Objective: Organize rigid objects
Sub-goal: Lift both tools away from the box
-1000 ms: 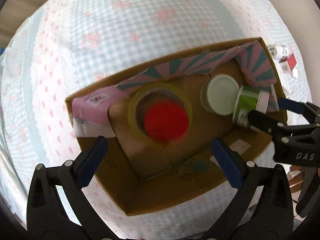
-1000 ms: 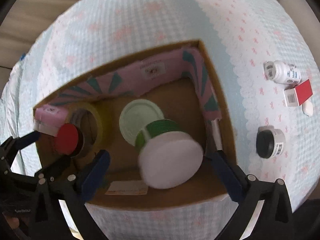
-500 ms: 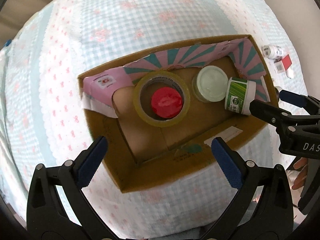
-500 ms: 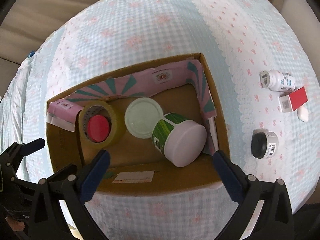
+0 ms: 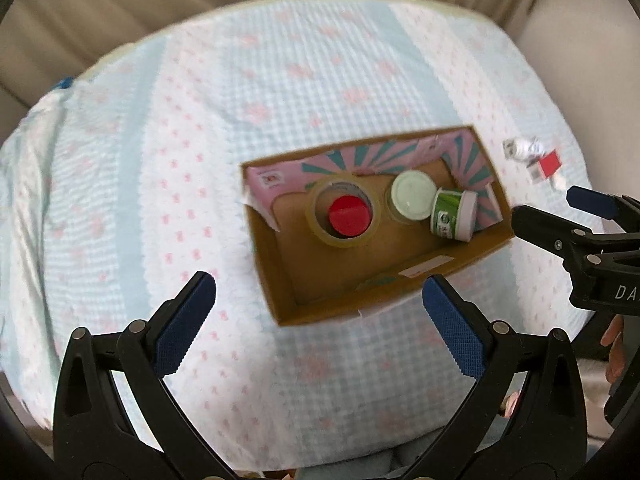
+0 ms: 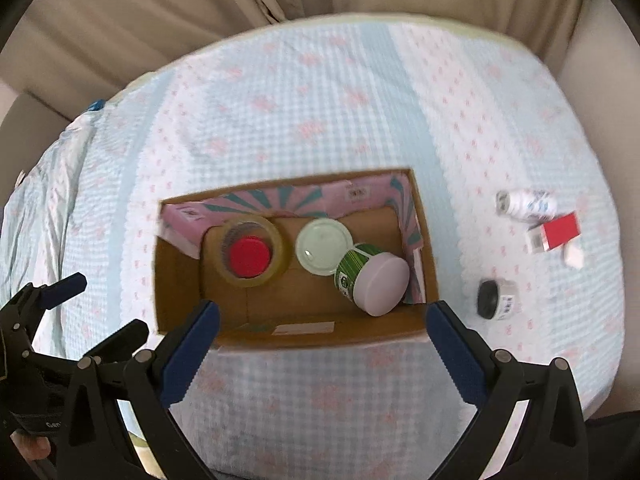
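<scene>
We hold both grippers, left (image 5: 320,300) and right (image 6: 322,326), spread wide and empty. Ahead of them the box (image 6: 280,330) holds tape (image 6: 253,251), lid (image 6: 323,245) and tub (image 6: 372,280); a jar (image 6: 496,300) lies right.

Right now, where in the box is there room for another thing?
The cardboard box has bare floor along its near wall, in front of the tape roll and green tub. The back is crowded: the tape roll, a pale lid and the tub sit close together.
</scene>
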Demonstrator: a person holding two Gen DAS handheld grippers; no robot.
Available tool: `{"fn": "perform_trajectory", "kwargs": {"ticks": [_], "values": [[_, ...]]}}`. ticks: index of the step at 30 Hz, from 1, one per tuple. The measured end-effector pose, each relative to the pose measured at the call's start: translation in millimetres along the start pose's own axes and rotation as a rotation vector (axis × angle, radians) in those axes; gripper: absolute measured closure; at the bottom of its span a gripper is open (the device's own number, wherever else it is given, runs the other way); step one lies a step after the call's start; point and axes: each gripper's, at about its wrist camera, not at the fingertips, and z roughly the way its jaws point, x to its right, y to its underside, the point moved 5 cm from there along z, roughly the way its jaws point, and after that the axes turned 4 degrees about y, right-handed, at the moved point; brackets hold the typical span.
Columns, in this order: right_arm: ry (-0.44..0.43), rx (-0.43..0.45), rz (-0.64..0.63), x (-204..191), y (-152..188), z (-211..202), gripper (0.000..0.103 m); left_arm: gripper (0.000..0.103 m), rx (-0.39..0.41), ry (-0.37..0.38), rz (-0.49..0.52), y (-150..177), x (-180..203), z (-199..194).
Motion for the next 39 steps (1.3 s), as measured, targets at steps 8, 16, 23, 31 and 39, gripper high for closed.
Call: {"fn": "perform_trajectory", "kwargs": {"ticks": [8,16,23,31,39], "values": [[0.043,0.113,-0.05,-16,5,-71,0.001,0.0,0.127,-0.016,-0.046,17,-7,-79],[0.09,0.169,-0.026,0,26,-114,0.0,0.0,0.183,0.008,-0.019,30,16,-111],[0.158,0.195,-0.02,48,48,-142,0.0,0.0,0.213,0.045,0.029,36,66,-118],[0.154,0.21,0.067,147,58,-152,0.0,0.0,0.233,0.045,0.082,30,132,-119],[0.105,0.216,-0.111,254,34,-118,0.0,0.0,0.196,0.006,-0.028,18,225,-77]]}}
